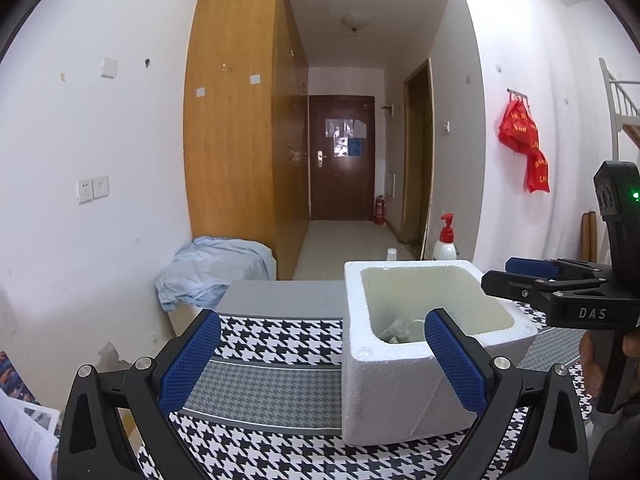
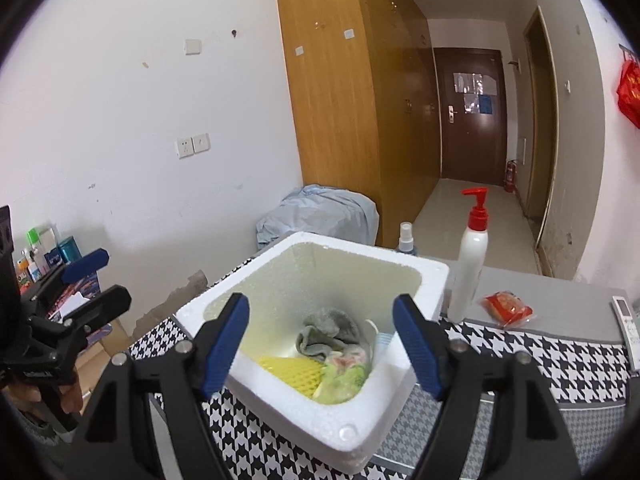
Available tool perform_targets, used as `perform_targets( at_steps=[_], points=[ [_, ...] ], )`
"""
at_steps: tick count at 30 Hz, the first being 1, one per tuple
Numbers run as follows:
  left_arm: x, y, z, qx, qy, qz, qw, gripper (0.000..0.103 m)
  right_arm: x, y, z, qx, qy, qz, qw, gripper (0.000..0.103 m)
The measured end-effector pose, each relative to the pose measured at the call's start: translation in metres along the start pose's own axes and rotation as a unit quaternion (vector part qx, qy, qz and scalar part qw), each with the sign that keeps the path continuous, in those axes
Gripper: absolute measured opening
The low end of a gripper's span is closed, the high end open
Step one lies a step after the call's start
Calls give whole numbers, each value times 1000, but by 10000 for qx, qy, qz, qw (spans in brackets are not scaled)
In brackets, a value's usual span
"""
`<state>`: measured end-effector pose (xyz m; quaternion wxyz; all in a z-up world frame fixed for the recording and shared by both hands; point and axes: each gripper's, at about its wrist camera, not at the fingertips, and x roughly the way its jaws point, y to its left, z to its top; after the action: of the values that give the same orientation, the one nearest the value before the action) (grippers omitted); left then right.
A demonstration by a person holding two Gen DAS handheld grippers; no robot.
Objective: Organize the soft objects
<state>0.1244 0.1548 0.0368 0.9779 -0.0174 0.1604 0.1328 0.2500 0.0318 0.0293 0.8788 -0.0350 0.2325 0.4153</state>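
- Sitting on the houndstooth-covered bench (image 2: 520,344), the white foam box (image 2: 320,412) holds a grey cloth (image 2: 326,330), yellow foam net (image 2: 290,370) and green cloth (image 2: 344,380).
- Left gripper (image 1: 322,358): jaws apart, empty.
- Right gripper (image 2: 322,346): jaws apart, empty, above the box.

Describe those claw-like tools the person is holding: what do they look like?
Both are black plastic frames with silver screw heads. Each left gripper and right gripper finger ends in a blue pad with a fine grid texture. The right gripper's body shows white "DAS" lettering and a small green light. No cables show.
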Motion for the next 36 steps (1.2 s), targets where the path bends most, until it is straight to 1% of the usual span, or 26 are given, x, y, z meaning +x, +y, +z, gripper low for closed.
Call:
perform_targets(
  at_steps=[5,8,10,12,15,20,24,27,29,32,36],
  points=[
    [-4,-9,-1,-42,15,-148,9999,102,-17,2,-3,-12,-120,-53,9999,80],
    [-9,-16,1,-85,-17,-232,9997,102,-30,2,-6,-1,-220,-97,9997,84],
    [-14,-22,3,-84,-89,-269,9996,102,-39,3,-8,7,-295,-144,9995,93],
    [-20,-27,3,-125,-154,-293,9994,102,-49,4,-11,-1,-391,-202,9990,99],
    [-27,-33,1,-131,-189,-409,9989,102,-63,5,-16,-28,-493,-243,9985,102],
    [-41,-44,3,-115,-338,-352,9987,102,-84,4,-23,46,-648,-328,9973,103],
    [-52,-51,3,-61,-426,-350,9985,102,-98,7,-30,-20,-766,-508,9958,103],
    [-59,-54,-1,-45,-444,-327,9985,102,-109,9,-36,0,-860,-505,9950,103],
    [-63,-56,-4,-90,-444,-400,9982,102,-115,13,-40,-19,-958,-490,9942,103],
    [-69,-60,-8,-55,-484,-387,9981,102,-124,16,-47,-26,-1080,-620,9922,103],
    [-75,-65,-15,-61,-475,-422,9980,102,-133,17,-55,48,-1130,-622,9916,103]
  ],
)
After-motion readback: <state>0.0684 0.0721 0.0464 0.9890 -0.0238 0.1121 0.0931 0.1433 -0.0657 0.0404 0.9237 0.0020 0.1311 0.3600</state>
